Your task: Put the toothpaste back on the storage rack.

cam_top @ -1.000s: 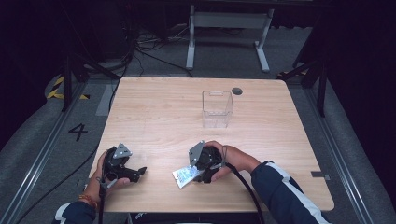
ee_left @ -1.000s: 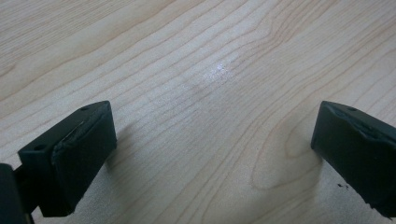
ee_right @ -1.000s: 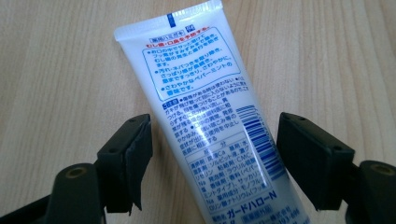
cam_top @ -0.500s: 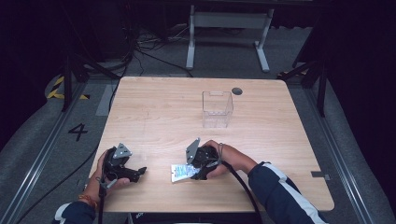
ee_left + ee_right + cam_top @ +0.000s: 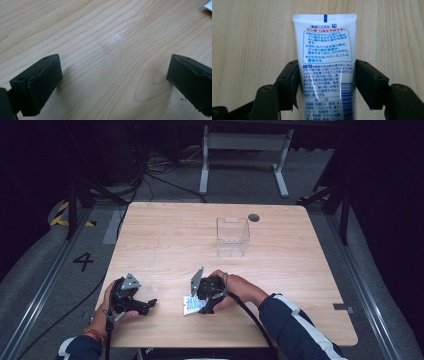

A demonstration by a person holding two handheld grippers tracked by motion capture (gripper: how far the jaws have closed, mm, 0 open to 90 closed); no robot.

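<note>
our right gripper (image 5: 196, 306) swung its tube (image 5: 192, 304) leftward and nearer us, now gripping it by the sides

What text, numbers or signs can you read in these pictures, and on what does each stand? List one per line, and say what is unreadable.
"4": painted on the grey floor left of the table.
"薬用ハミガキ": in a red box near the top of the white tube in the right gripper.
"成分": lower on the tube.
Barcode on the tube: digits cut off.
Fine blue and black print on the tube: too small to quote reliably.

White toothpaste tube (image 5: 325, 67), blue/red print, flat on table, clamped btwn right hand-held gripper (image 5: 327, 85) jaws.
</note>
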